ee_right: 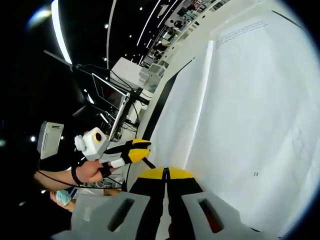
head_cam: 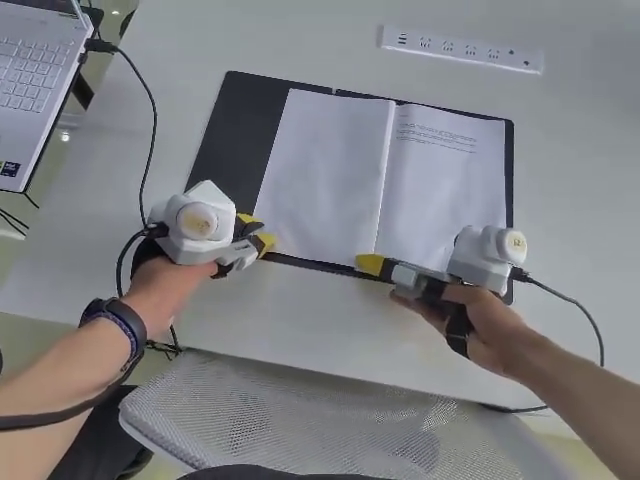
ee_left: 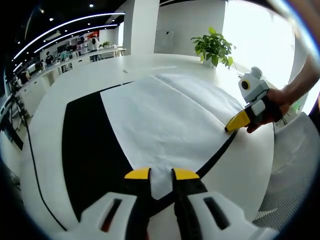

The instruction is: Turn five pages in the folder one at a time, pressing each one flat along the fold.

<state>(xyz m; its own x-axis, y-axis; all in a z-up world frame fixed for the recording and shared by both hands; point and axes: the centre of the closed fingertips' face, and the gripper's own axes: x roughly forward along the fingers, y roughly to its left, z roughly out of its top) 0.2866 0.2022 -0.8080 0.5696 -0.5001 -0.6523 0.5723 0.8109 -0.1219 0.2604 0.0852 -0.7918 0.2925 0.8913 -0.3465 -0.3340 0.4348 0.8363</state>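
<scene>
The white counter (head_cam: 300, 330) carries a black folder (head_cam: 225, 140), lying open and flat in the middle. Two white sheets lie in it: the left page (head_cam: 325, 170) is blank, and the right page (head_cam: 445, 190) has a few lines of print at its top (too small to read). They meet at the fold (head_cam: 385, 180). A laptop (head_cam: 30, 70) sits at the counter's far left corner, and a power strip (head_cam: 460, 48) lies beyond the folder.

The left tongs (head_cam: 262, 240), held in the left hand (head_cam: 165, 285), lie at the lower left corner of the left page. In the left gripper view these tongs (ee_left: 161, 174) stand a narrow gap apart, with nothing between them.

The right tongs (head_cam: 368, 263), in the right hand (head_cam: 490, 325), point at the folder's near edge, just below the fold. In the right gripper view these tongs (ee_right: 165, 172) are pressed tip to tip and grip nothing.
</scene>
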